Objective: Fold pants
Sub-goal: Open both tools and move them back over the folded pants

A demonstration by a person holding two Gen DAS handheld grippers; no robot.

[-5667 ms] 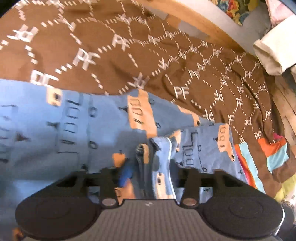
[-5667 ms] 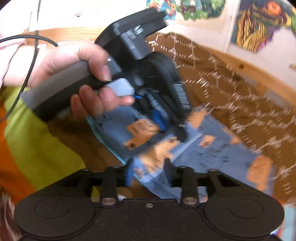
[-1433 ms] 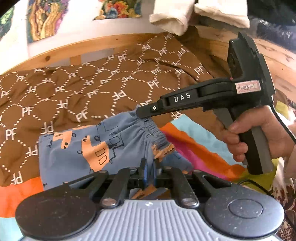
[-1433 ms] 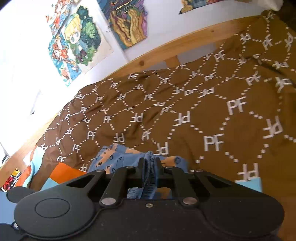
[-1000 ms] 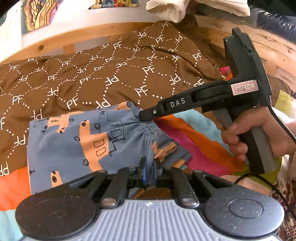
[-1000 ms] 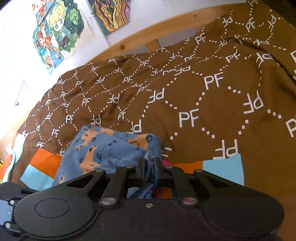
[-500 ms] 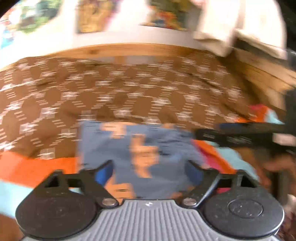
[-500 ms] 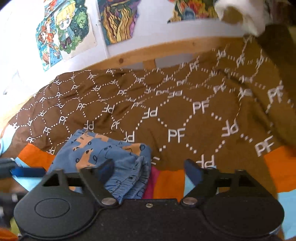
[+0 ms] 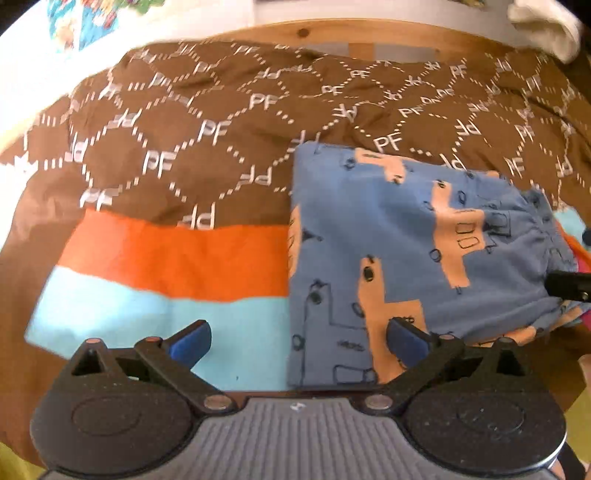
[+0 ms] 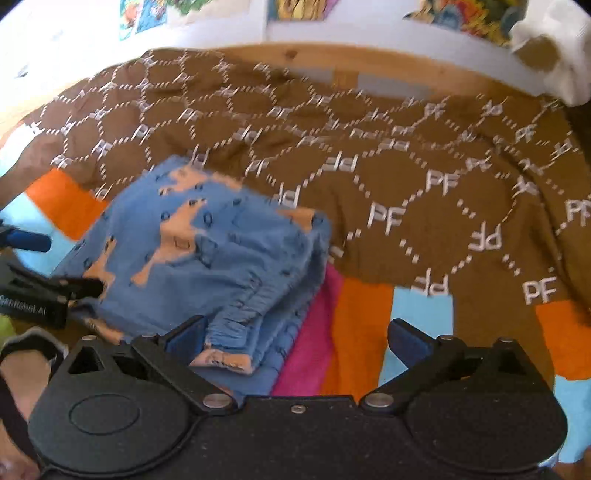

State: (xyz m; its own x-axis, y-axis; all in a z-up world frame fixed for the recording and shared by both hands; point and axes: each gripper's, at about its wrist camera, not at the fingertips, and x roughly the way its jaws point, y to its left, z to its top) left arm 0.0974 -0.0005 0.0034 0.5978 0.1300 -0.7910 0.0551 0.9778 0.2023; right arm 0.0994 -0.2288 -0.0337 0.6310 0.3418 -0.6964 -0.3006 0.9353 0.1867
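Now both claws stand wide with nothing pinched, their jaws having just been opening. The left claw [image 9: 297, 341] hovers over the near edge of the folded blue pants [image 9: 413, 254], whose left fold line runs up between its fingers; the right blue pad [image 9: 406, 341] sits above the orange-printed cloth, the left pad over the light-blue stripe of the brown PF-patterned bedspread [image 9: 207, 147]. The right claw [image 10: 295, 341] has the pants' gathered waistband just ahead of its left finger, while its right finger is over the bedspread's orange and blue patches. Beyond the pants, the wooden bed frame [image 10: 369, 59] borders a wall hung with posters [image 10: 295, 7].
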